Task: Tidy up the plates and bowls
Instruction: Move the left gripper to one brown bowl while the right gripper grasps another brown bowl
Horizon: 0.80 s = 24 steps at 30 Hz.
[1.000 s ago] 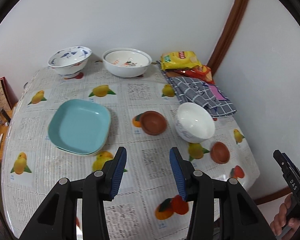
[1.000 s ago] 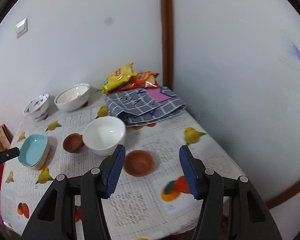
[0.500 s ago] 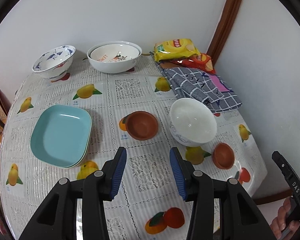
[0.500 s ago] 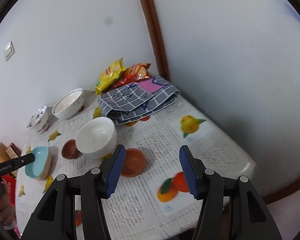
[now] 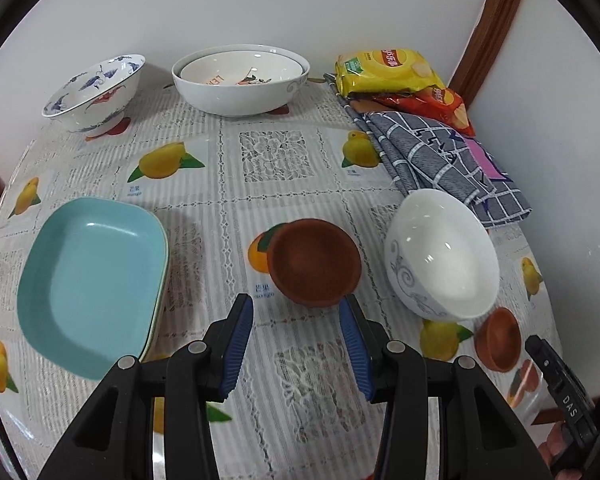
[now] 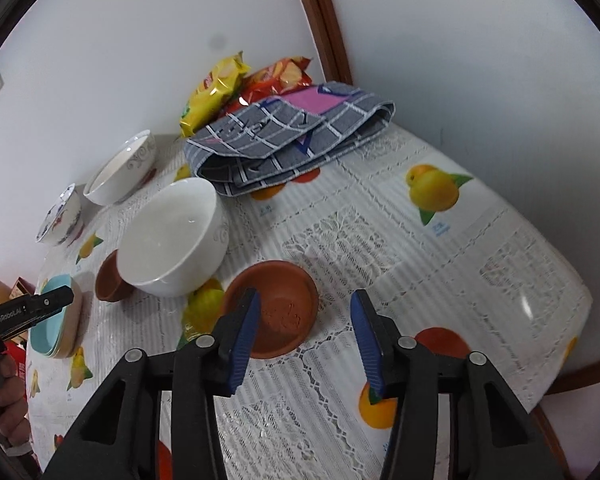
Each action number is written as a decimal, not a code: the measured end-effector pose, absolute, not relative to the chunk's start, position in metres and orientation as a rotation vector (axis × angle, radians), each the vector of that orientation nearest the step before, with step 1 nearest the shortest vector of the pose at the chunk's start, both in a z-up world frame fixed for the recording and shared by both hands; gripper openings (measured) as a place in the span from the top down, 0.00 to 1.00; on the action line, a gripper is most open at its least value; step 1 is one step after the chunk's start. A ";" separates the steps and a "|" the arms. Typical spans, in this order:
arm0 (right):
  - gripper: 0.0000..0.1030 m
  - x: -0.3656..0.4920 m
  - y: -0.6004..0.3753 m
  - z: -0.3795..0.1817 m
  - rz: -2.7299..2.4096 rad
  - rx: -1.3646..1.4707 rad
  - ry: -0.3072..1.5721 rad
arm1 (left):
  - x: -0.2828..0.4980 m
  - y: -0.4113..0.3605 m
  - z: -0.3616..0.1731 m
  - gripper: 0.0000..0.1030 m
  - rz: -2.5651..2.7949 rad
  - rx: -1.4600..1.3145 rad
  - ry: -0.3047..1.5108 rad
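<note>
Small bowl (image 5: 314, 266) lies between stacked plates (image 5: 92, 280) and, seemingly tilted, deep bowl (image 5: 442, 254).

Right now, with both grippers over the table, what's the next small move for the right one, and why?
Probably ease the right gripper a bit further down and forward so its jaws straddle the near rim of the brown dish. The jaws have just been closing but are still open, gripping nothing; the dish lies just ahead, its left part behind the left finger.

Yellow snack bag (image 5: 388, 70) and red snack bag (image 5: 432, 106) by the white wall (image 5: 260, 0), partly under a folded grey checked cloth (image 5: 436, 160) on the fruit-print tablecloth (image 5: 268, 160) over the desk.
</note>
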State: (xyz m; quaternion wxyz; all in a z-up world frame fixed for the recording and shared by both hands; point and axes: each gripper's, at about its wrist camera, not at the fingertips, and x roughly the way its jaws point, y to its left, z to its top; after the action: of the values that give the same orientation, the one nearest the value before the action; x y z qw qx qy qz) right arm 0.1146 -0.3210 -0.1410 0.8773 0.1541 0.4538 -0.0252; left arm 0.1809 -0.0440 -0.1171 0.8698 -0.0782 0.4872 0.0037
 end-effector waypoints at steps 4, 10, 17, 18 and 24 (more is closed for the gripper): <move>0.59 0.121 -0.321 -0.150 -0.059 0.312 0.957 | 0.195 -0.042 -0.127 0.59 0.029 -0.170 1.020; 0.63 0.131 -0.320 -0.163 -0.054 0.305 0.983 | 0.214 -0.038 -0.150 0.59 0.049 -0.213 1.065; 0.69 0.140 -0.312 -0.174 -0.051 0.266 0.998 | 0.224 -0.042 -0.164 0.59 0.038 -0.192 1.099; 0.70 0.141 -0.312 -0.176 -0.048 0.272 1.008 | 0.226 -0.042 -0.165 0.59 0.037 -0.194 1.104; 0.70 0.143 -0.307 -0.183 -0.052 0.237 1.005 | 0.231 -0.043 -0.172 0.60 0.030 -0.194 1.116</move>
State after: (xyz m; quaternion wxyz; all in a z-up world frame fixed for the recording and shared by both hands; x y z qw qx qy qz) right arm 0.1427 -0.3071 -0.1830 0.8695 0.1132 0.4802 -0.0250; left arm 0.2305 -0.0429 -0.1719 0.8437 -0.0921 0.5287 0.0140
